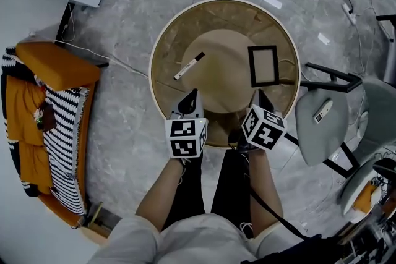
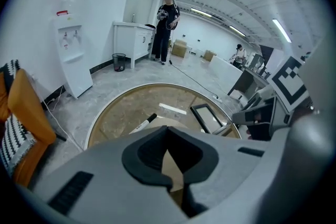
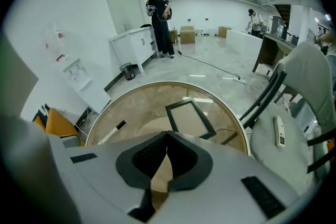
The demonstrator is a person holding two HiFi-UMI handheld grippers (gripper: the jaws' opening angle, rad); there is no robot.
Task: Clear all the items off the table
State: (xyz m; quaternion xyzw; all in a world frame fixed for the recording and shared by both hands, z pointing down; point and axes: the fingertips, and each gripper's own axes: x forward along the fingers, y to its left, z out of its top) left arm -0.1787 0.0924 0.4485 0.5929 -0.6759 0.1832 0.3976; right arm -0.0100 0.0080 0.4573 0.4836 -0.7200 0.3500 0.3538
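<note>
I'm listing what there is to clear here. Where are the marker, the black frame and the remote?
marker (image 1: 189, 65), head view, middle of its white barrel.
black frame (image 1: 263, 66), head view, centre of its inner panel.
remote (image 1: 322, 111), head view, middle of its body, lying on the grey chair (image 1: 312, 140).

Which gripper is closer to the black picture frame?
Right. The right gripper is just below the picture frame at the table's near edge; the left gripper is farther off to the side, below the marker.
</note>
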